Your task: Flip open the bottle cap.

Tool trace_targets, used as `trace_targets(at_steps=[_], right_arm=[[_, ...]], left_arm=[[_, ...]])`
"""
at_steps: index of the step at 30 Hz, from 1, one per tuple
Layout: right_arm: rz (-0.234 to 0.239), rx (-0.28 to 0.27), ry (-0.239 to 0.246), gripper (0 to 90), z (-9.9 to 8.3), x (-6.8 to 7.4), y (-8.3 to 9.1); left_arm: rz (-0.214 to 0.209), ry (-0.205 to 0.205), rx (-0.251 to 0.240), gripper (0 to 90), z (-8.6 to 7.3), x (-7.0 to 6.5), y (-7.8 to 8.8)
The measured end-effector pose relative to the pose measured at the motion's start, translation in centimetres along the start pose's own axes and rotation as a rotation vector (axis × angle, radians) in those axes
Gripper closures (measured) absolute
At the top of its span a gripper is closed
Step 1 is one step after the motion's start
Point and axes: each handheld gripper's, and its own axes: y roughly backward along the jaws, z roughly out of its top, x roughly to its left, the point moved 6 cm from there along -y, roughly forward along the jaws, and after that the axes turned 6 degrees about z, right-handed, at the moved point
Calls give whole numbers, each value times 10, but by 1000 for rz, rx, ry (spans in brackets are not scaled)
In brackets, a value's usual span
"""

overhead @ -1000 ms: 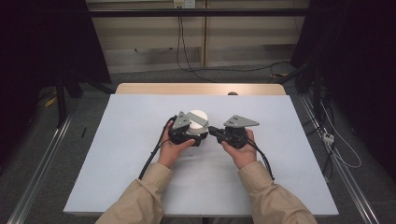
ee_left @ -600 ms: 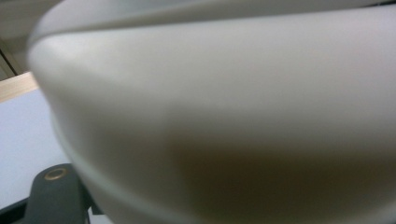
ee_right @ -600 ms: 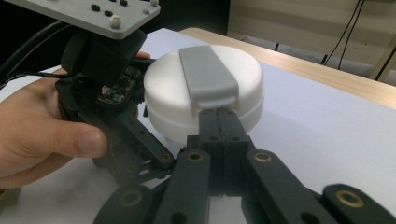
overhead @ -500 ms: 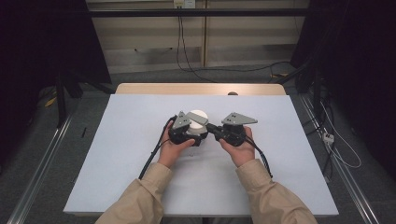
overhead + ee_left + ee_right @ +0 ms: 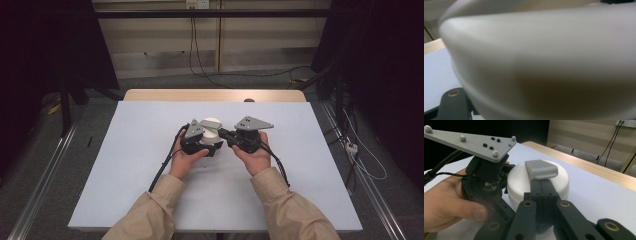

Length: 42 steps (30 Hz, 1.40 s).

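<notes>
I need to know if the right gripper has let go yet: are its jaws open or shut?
Shut. The right gripper has its two black jaws pressed together, pinching the grey tab atop the white round container.

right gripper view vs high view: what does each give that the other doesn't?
Right gripper view: its fingers pressed together, a grey tab-like piece on top of the white round container, and the left gripper up against its side.

High view: both forearms in tan sleeves, the whole white table, the cables trailing off, the floor around.

Both: the container, the left gripper with its grey plate, the left hand.
</notes>
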Motion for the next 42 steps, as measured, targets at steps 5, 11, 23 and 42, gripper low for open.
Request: trace_targets(at_steps=[5, 11, 23, 42], right_arm=[[3, -5, 6, 897, 5, 1, -2], [-5, -13, 13, 896, 10, 0, -3], [-5, -15, 18, 896, 17, -1, -7], [-13, -15, 38, 892, 27, 0, -16]], left_arm=[[-2, 7, -5, 187, 0, -1, 0], [-2, 7, -4, 188, 0, 0, 0], [-1, 6, -5, 187, 0, 0, 0], [-2, 13, -7, 187, 0, -1, -1]])
